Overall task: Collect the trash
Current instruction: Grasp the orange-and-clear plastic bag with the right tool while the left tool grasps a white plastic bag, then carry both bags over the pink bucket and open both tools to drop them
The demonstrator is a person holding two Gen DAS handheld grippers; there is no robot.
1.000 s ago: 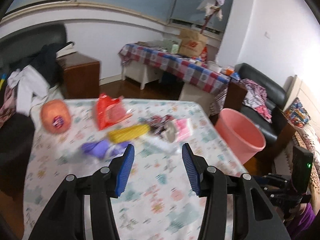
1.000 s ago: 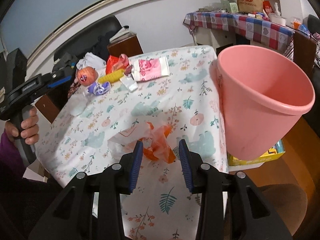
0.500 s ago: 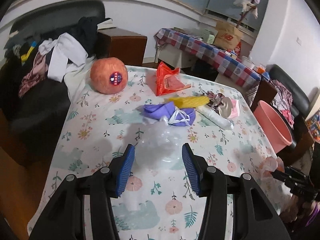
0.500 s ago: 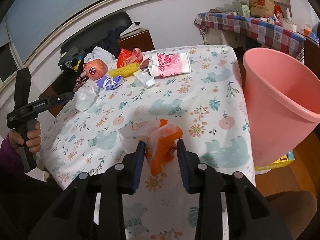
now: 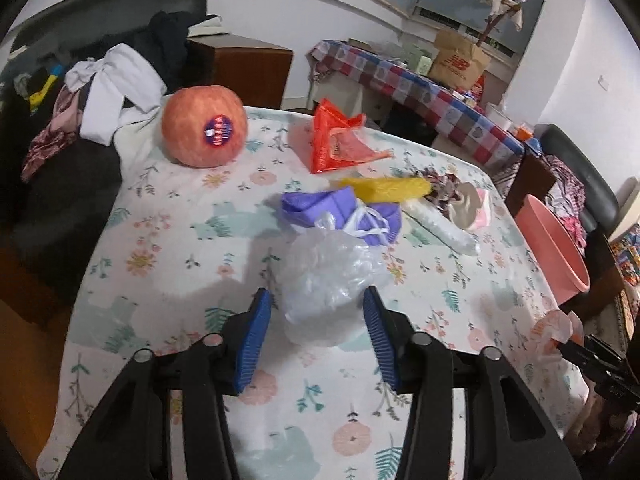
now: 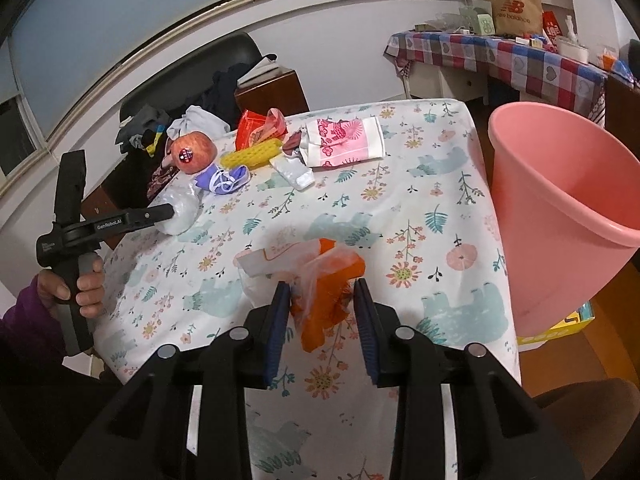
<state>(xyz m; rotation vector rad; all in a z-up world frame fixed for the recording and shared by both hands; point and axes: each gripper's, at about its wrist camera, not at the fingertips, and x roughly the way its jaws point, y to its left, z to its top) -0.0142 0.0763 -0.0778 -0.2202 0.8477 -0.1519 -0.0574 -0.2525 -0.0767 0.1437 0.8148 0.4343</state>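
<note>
My left gripper [image 5: 318, 312] is open, its jaws on either side of a crumpled clear plastic bag [image 5: 332, 276] on the floral tablecloth [image 5: 168, 256]; contact is not evident. The same bag shows in the right wrist view [image 6: 180, 210]. My right gripper [image 6: 322, 304] straddles an orange-and-clear plastic wrapper [image 6: 324, 284] near the table's front edge; the pads look close to it but a grip is unclear. The pink bin [image 6: 560, 216] stands beside the table at right, also in the left wrist view [image 5: 554, 248].
Further back lie a purple mask [image 5: 340, 210], a yellow foam net [image 5: 384, 188], an orange packet [image 5: 336, 144], an apple [image 5: 204, 126], a white wrapper [image 5: 444, 226] and a pink tissue pack [image 6: 346, 142]. A clothes-covered chair [image 5: 100, 92] stands left.
My left gripper swung from facing the far trash to the near left of the table and closed in around the clear bag. My right gripper moved forward onto the orange wrapper.
</note>
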